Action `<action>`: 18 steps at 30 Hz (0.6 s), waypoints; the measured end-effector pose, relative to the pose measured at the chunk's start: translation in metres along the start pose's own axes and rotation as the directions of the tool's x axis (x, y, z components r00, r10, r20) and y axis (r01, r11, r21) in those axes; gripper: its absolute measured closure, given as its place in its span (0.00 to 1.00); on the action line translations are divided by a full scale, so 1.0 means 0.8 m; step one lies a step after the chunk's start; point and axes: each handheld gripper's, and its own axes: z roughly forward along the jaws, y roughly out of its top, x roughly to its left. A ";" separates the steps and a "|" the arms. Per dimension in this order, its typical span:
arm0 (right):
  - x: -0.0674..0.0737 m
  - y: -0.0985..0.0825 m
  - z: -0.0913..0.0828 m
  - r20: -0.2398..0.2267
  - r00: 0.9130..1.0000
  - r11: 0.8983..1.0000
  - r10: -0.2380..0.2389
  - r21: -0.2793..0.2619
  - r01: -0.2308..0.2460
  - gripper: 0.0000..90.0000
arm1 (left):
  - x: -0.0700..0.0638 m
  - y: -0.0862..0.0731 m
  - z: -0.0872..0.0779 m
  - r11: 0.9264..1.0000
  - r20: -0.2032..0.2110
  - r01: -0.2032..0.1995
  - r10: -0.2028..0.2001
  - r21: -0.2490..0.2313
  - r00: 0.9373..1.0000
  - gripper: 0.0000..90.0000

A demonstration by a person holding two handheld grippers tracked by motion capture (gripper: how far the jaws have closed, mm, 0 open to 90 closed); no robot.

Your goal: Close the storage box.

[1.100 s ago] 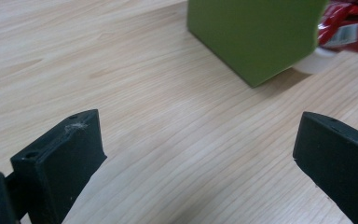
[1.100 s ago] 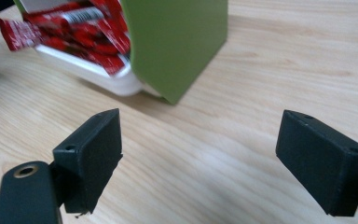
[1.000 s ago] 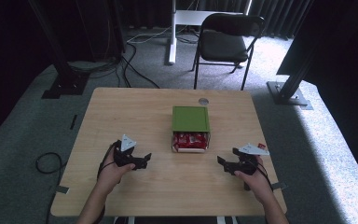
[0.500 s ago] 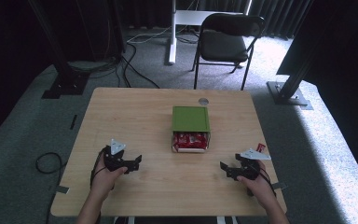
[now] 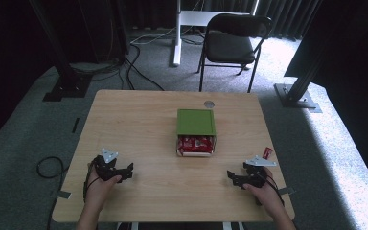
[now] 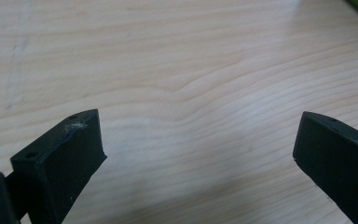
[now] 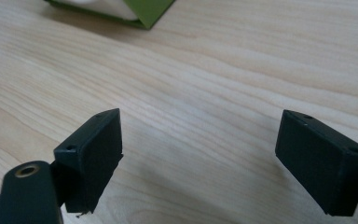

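Plainly, from the high view both grippers rest low on the wooden table (image 5: 139,124), the left gripper (image 5: 127,171) and right gripper (image 5: 232,178) each spread and empty. The green box (image 5: 195,121) of red packets (image 5: 195,143) sits ahead, between them, well apart. A hurried reach could shove the box or spill packets. A chair (image 5: 235,38) stands beyond, on grey carpet.

In the left gripper view the jaws gape over bare wood.

In the right gripper view the open jaws face the box corner (image 7: 140,11).

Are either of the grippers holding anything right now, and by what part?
Nothing is held. The left gripper and right gripper both have jaws wide open over bare table, short of the green box.
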 end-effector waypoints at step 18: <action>0.010 -0.002 0.009 0.090 0.993 0.995 -0.082 0.060 0.076 0.14 | 0.019 -0.026 0.000 0.997 -0.127 0.035 -0.027 0.063 0.992 0.03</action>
